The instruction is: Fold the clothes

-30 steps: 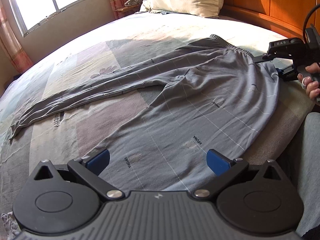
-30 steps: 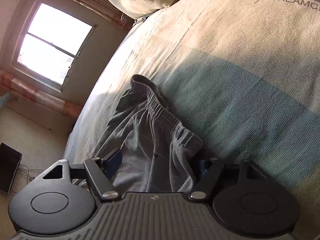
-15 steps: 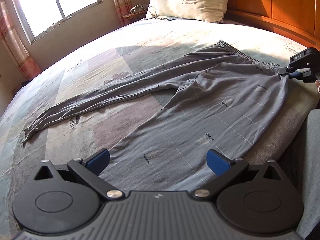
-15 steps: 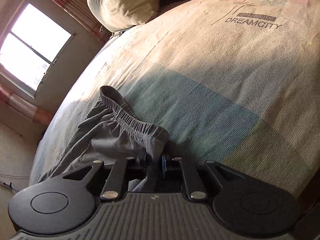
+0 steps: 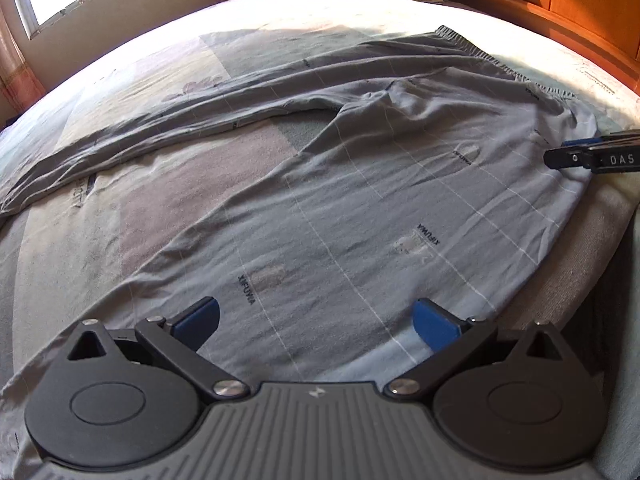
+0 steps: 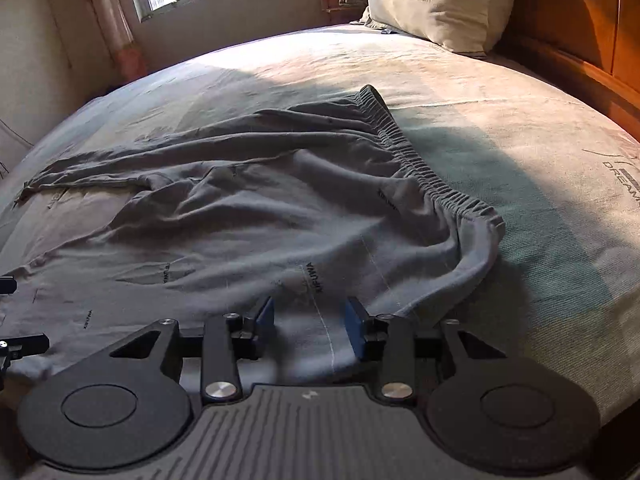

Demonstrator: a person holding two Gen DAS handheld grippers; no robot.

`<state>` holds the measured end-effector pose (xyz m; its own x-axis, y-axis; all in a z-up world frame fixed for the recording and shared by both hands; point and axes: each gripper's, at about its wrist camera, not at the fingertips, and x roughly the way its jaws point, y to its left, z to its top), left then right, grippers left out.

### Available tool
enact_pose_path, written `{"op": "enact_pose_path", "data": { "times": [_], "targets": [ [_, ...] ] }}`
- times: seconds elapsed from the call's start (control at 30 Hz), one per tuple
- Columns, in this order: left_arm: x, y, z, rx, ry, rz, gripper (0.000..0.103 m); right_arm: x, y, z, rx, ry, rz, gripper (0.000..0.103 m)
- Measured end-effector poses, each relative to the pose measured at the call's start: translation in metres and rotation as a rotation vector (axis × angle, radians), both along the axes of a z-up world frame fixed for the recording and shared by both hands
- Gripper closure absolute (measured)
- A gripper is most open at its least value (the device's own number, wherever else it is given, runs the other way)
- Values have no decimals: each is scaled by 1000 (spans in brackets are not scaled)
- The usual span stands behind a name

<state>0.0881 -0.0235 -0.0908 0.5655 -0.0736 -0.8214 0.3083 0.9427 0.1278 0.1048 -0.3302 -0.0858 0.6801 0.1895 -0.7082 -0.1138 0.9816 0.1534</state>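
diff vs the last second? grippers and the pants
Right gripper clamped the elastic waistband of the grey printed cotton pants half a second ago, has since let go and backed off, open. Left gripper stayed open over the near leg. Pants remain spread on the patchwork bedspread.

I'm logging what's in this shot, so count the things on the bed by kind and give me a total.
Trousers: 1
Pillow: 1
Grippers: 2, left gripper, right gripper
Total: 4
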Motion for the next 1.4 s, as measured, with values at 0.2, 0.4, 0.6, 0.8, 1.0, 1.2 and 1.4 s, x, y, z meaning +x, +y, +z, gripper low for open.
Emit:
{"op": "enact_pose_path", "data": {
  "times": [0.2,0.4,0.6,0.8,1.0,1.2,1.4],
  "targets": [
    [-22,35,8,-28,73,42,1,-8,2,-2,24,-23,30,33],
    [-7,75,17,-51,53,99,1,-7,24,-5,-58,-26,50,16],
    [-32,107,6,-167,133,130,1,-14,40,-2,-115,24,68,0],
    [-33,186,32,-220,43,215,1,-30,43,7,-78,78,8,0],
    [-22,292,6,-615,96,420,1,-46,52,21,-68,91,-13,0],
    [-34,330,16,-527,11,525,1,-56,68,30,-80,92,-25,0],
    [-54,321,13,-418,-13,431,1,-59,97,39,-94,82,20,0]
  ]
}}
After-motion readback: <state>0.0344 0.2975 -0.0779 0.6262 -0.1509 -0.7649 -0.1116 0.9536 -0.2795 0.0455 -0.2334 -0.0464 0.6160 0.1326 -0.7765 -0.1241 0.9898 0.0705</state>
